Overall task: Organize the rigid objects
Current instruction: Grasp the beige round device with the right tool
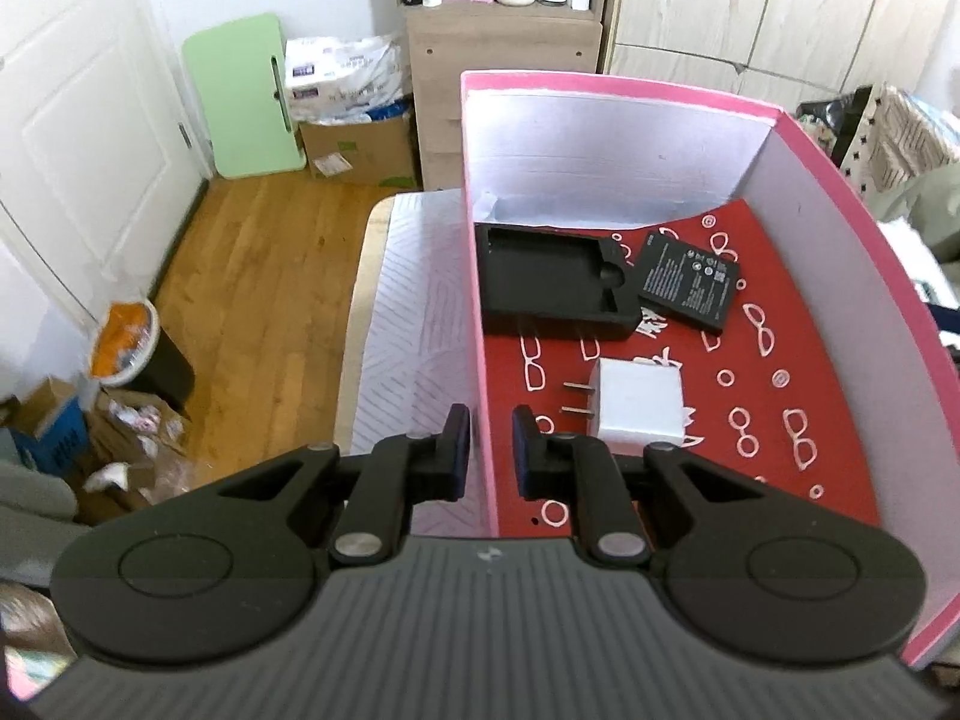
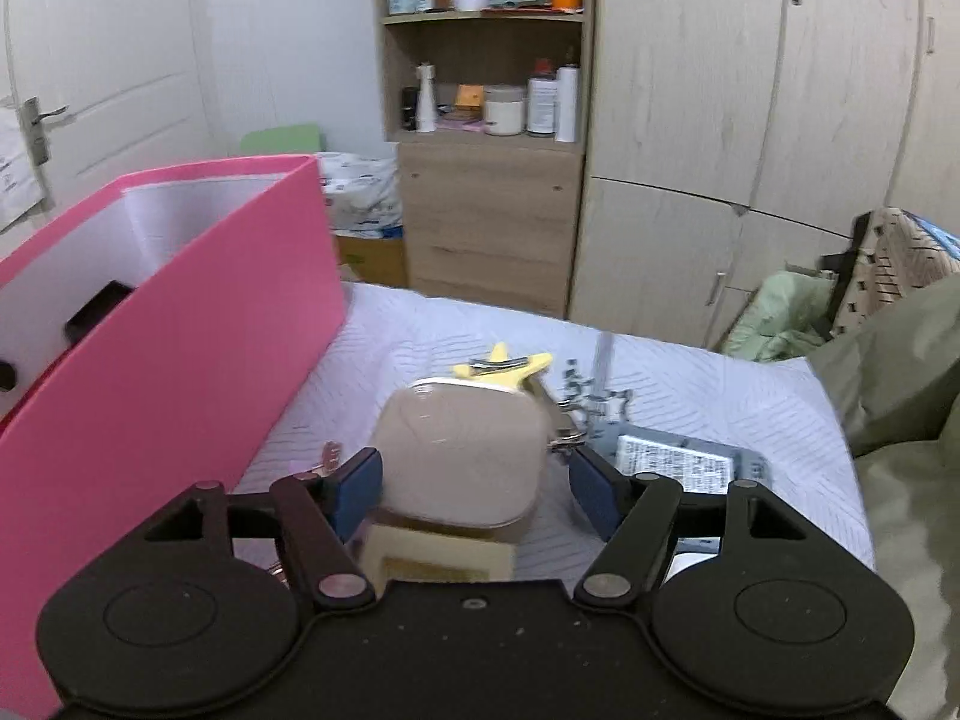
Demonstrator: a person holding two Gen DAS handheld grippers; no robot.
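Left gripper (image 1: 486, 450): fingers close together, straddling the pink box's left wall (image 1: 480, 324), one finger outside and one inside; whether they pinch it, I cannot tell.
Box (image 2: 180, 360): pink outside, white walls, red floor printed with glasses; stands on the quilt (image 2: 690, 378).
Inside box: black tray (image 1: 552, 282) at far left, battery (image 1: 687, 279) just right of it, white plug (image 1: 636, 411) nearer.
Right gripper (image 2: 471, 480): wide apart, pads either side of a beige case (image 2: 462, 462); contact unclear.
Beyond case: yellow star clip (image 2: 504, 366), metal clutter, labelled pack (image 2: 678, 462) to the right.
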